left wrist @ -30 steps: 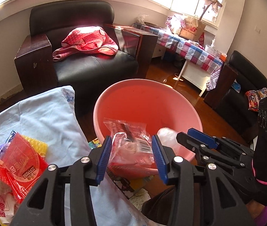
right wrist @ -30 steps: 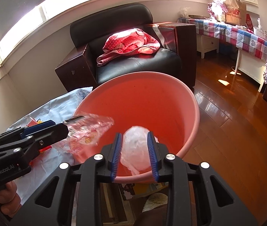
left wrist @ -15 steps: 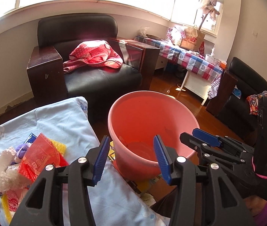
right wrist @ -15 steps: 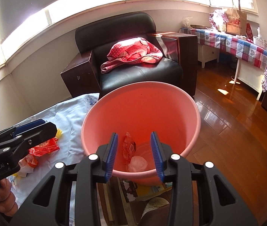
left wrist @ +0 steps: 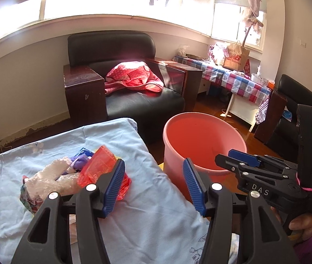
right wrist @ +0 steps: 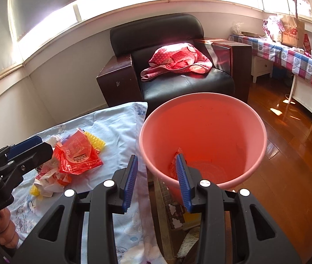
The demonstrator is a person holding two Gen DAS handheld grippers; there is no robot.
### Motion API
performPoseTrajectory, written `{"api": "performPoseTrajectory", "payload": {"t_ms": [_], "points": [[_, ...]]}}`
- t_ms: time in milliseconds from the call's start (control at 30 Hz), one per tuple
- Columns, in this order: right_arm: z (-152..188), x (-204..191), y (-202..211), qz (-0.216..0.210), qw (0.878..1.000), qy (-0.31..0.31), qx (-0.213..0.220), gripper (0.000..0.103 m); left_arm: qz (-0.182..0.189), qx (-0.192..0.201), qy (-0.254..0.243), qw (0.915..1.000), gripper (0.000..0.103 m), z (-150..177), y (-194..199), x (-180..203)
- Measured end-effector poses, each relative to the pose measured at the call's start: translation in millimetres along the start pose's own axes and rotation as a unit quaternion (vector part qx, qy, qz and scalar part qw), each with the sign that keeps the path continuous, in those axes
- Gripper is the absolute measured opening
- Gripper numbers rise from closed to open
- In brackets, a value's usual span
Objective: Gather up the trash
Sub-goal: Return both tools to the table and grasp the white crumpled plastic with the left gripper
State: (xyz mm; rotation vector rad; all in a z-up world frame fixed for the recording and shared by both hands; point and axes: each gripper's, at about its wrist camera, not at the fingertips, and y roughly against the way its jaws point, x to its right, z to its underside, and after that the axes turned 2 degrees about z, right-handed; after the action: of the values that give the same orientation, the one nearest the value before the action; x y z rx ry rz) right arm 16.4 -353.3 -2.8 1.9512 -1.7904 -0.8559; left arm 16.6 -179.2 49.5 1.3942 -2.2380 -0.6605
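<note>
- Already, both pairs of fingers were empty: the left gripper (left wrist: 153,184) had its fingers wide and opening further, with only the blue cloth (left wrist: 156,220) showing through the gap.
- The right gripper (right wrist: 157,181) held its fingers moderately apart, gripping nothing; through the gap showed the cloth's edge and the near rim of the bucket (right wrist: 259,127).
- Just beyond the left fingers, a heap of trash (left wrist: 72,176) lay on the cloth-covered table: an orange-red wrapper (right wrist: 76,154), a white fluffy piece (left wrist: 52,173), a yellow ribbed piece (right wrist: 95,143), something purple and crumpled scraps. None of it was being touched.
- Beside the table's edge stood the pink bucket, its mouth up. At least one reddish wrapper (right wrist: 173,167) lay inside against the near wall; the rest of the bottom was partly hidden by a finger, so I could not tell how much more was in there.
- By my judgement the job was partway done: some trash was in the bucket, but the heap on the table made up most of the remainder.
- Farther off, an armchair (left wrist: 134,101) with a red blanket (left wrist: 134,77) and a checked side table (left wrist: 233,79) appeared to play no part.
</note>
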Motion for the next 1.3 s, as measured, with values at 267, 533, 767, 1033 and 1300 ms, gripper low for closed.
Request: {"api": "performPoseTrajectory", "payload": {"t_ms": [267, 533, 767, 1033, 1300], "points": [[7, -32, 1, -0.025, 0.999, 0.026, -0.011, 0.049, -0.049, 0.011, 0.025, 0.9984, 0.055, 32, 40, -41], [11, -57, -7, -0.039, 0.998, 0.047, -0.025, 0.051, -0.087, 0.003, 0.073, 0.9935, 0.055, 51, 51, -90], [15, -73, -19, -0.052, 0.996, 0.061, -0.042, 0.051, -0.095, 0.005, 0.091, 0.9913, 0.055, 45, 39, -116], [18, -80, -31, -0.06, 0.994, 0.07, -0.058, 0.051, -0.086, -0.017, 0.125, 0.9883, 0.049, 41, 5, -141], [20, -95, -38, -0.085, 0.991, 0.085, -0.066, 0.051, -0.074, -0.022, 0.123, 0.9894, 0.021, 43, -8, -143]]}}
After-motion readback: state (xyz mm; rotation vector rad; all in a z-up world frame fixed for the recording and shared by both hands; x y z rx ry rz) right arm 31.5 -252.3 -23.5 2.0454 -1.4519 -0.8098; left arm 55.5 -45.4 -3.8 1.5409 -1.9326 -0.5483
